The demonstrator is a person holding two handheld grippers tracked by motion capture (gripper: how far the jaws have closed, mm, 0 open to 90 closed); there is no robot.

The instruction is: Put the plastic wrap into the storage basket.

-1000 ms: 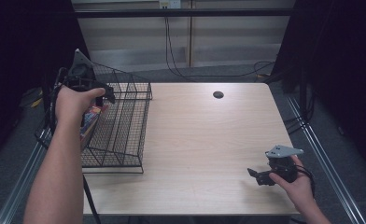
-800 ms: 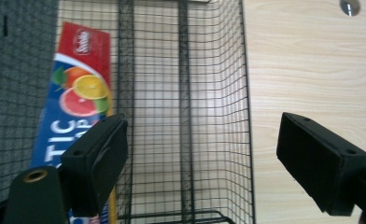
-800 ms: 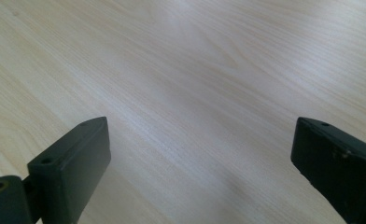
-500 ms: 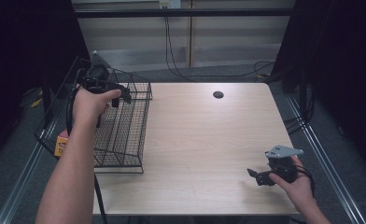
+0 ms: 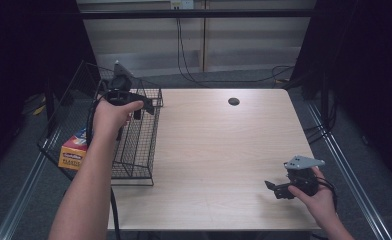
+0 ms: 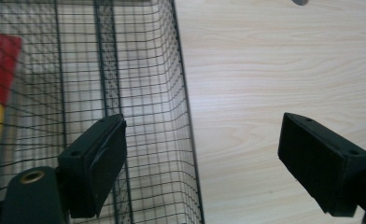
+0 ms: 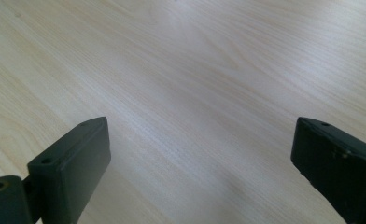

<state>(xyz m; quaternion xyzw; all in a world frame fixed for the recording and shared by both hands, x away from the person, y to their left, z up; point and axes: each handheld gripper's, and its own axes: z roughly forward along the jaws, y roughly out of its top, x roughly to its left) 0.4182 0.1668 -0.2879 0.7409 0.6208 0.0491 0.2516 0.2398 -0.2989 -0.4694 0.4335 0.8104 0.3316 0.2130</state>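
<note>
Your wire basket (image 5: 134,145) sits at the desk's (image 5: 219,150) left edge, black mesh, hanging partly off the side and tilted. Inside it lies one box (image 5: 75,150), orange/yellow w/ red on top, flat on the basket floor at the outer, lower end; in your left gripper view the same box (image 6: 1,79) shows thru the mesh as a red and yellow patch. Basket walls are thin grid wire, rim a heavier rod. Your left gripper (image 5: 134,107) hangs over the basket's far right corner, jaws spread wide w/ nothing between them; in its own view the left gripper (image 6: 200,154) has one jaw over the mesh, the other over bare wood. Your right gripper (image 5: 274,189) is well apart, near the desk's front right corner, low over the wood, jaws wide and empty.
</note>
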